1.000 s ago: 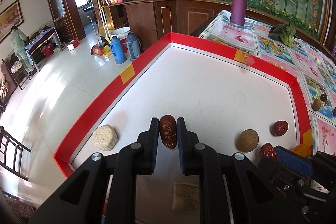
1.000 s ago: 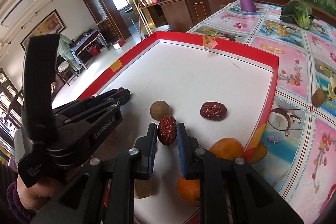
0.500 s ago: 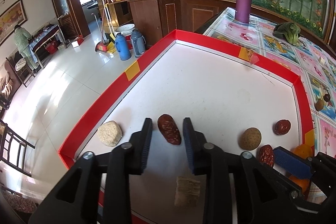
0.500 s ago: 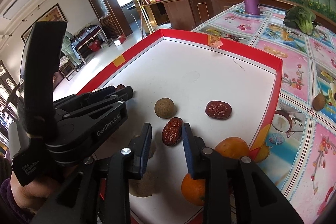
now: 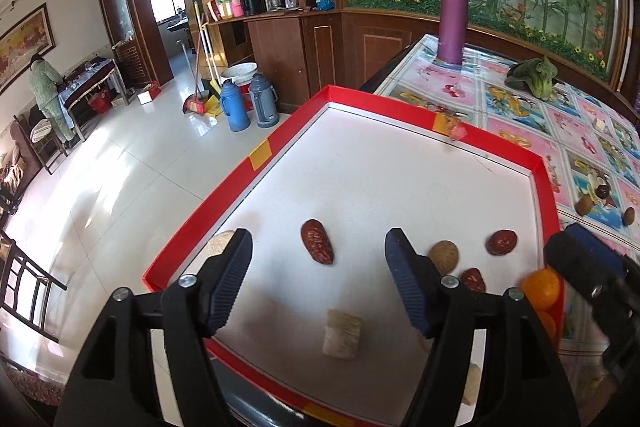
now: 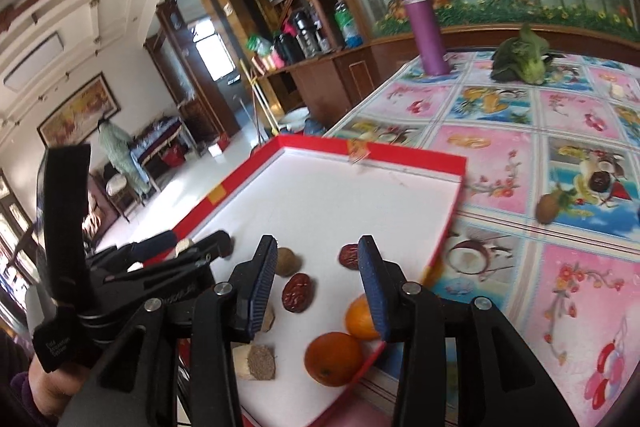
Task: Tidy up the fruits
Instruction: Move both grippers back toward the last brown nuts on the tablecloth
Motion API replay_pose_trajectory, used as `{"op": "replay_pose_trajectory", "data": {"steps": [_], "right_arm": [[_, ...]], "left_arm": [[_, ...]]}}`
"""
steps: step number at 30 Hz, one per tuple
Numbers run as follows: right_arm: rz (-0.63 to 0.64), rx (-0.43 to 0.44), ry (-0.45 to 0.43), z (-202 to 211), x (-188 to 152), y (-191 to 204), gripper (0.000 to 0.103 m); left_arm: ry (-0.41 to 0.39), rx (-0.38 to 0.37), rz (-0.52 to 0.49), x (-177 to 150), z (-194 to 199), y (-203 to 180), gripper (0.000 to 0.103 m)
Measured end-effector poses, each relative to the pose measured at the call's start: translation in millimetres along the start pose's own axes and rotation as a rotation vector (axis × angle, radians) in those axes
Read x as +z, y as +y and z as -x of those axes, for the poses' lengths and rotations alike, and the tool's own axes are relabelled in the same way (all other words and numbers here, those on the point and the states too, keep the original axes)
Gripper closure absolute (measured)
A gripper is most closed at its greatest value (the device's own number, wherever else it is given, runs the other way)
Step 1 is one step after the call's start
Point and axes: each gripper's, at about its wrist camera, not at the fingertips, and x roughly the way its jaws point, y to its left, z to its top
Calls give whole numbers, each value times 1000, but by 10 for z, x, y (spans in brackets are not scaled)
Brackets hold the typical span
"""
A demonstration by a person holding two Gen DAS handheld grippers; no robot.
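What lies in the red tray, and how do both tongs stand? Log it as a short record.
tray: red tray, white floor
red dates: three, lying loose in the tray
oranges: two, side by side at the tray's near right corner
round brown fruit: one, between two dates
left tongs: open, empty, one date between the tips
right tongs: open, empty

Dates (image 5: 317,241) and oranges (image 6: 333,358) in tray (image 5: 260,159)
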Motion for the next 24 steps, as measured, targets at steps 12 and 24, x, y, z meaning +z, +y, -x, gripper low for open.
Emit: {"op": "replay_pose_trajectory", "data": {"steps": [12, 24], "right_arm": [[-126, -231, -92, 864, -8, -1004, 58], [-206, -504, -3, 1028, 162, -1882, 58]], "left_arm": [[-20, -104, -120, -72, 255, -524, 32], [-26, -267, -270, -141, 493, -1263, 32]]}}
